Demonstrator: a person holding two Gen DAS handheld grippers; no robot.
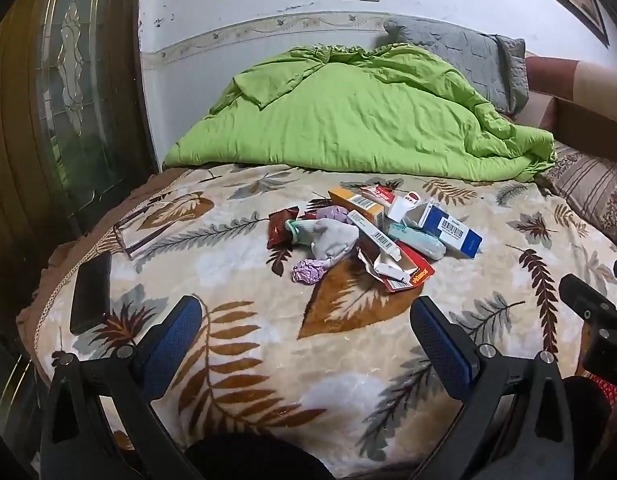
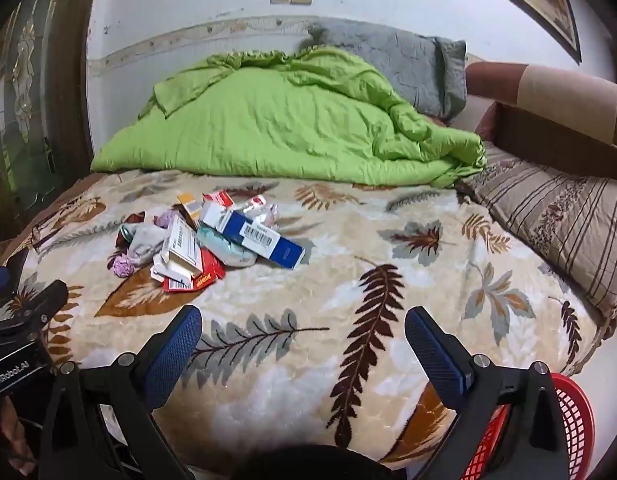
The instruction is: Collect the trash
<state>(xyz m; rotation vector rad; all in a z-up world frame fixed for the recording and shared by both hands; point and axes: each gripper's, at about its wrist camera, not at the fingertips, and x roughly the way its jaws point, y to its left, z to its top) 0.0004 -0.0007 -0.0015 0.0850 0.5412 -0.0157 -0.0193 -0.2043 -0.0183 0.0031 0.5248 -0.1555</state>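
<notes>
A pile of trash [image 1: 368, 236] lies in the middle of the leaf-patterned bed cover [image 1: 236, 340]: a blue and white box [image 1: 452, 232], an orange box [image 1: 358, 202], a red wrapper [image 1: 404, 276], a grey sock [image 1: 332, 240], a crumpled purple paper [image 1: 308, 272]. The pile also shows in the right wrist view [image 2: 204, 240], with the blue box [image 2: 264, 240]. My left gripper [image 1: 304, 328] is open and empty, short of the pile. My right gripper [image 2: 304, 336] is open and empty, to the right of the pile.
A green duvet [image 1: 348, 120] is heaped at the back, with a grey pillow [image 1: 468, 60] behind. A black phone [image 1: 90, 292] and glasses [image 1: 136, 232] lie at the bed's left. A striped pillow [image 2: 560, 216] lies right. A red basket [image 2: 564, 432] is at bottom right.
</notes>
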